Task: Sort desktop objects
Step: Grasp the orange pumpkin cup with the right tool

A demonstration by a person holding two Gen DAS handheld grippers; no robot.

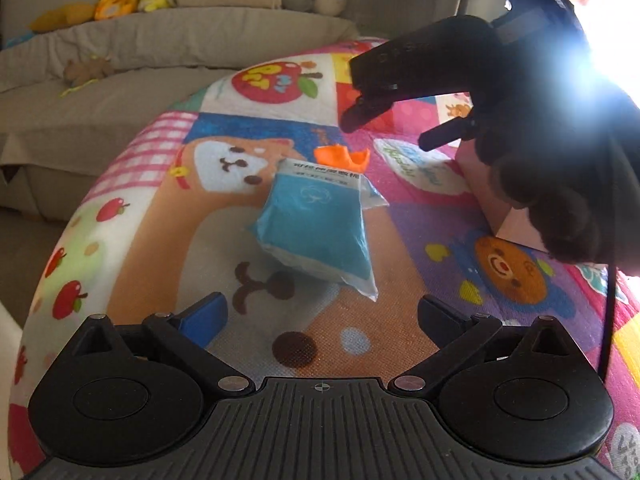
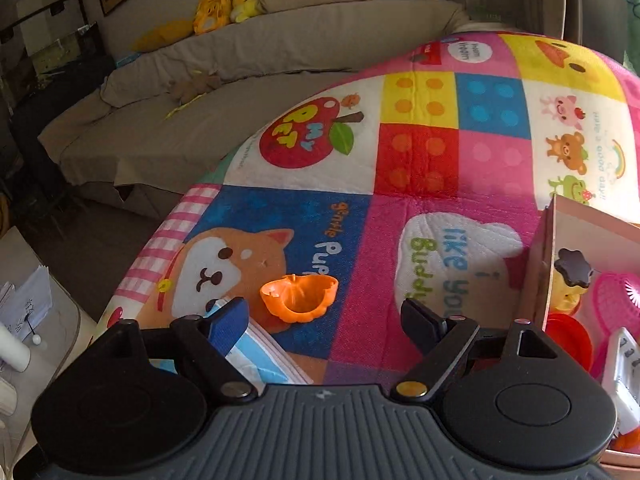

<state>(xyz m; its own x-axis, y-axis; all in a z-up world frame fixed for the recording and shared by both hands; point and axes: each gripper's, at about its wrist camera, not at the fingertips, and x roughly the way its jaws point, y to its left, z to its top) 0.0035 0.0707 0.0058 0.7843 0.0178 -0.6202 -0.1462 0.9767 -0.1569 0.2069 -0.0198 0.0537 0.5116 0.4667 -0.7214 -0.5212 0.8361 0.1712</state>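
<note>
Left gripper: I see my left gripper (image 1: 322, 314) with its jaws spread wide and nothing between them, pointing down at the mat.
Right gripper: my right gripper (image 2: 324, 316) is also released, jaws apart and empty; in the left wrist view it shows as a dark shape (image 1: 386, 130) above the far side of the mat, held by a gloved hand (image 1: 560, 184).
Surface: a bright cartoon play mat (image 2: 416, 168) with a puppy, an apple and coloured squares; I cannot tell what lies under it.
Tissue pack: a blue and white soft pack (image 1: 318, 228) lies flat on the mat, in front of my left gripper and clear of its fingers. From the right wrist only its corner (image 2: 260, 356) shows, just behind the blue pad of the left-hand finger (image 2: 230, 322).
Orange piece: a small orange plastic shell (image 2: 299, 298), hollow side up, sits on the mat touching or just beside the far end of the pack, ahead of my right gripper and between its fingers in line of sight, not gripped.
Pink box: an open pink box (image 2: 548, 264) stands at the right edge of the mat, holding a yellow toy with a dark cap (image 2: 572, 280), a pink round item and a red one.
Background: a grey sofa (image 2: 240, 92) with plush toys (image 2: 224, 4) along its back.
</note>
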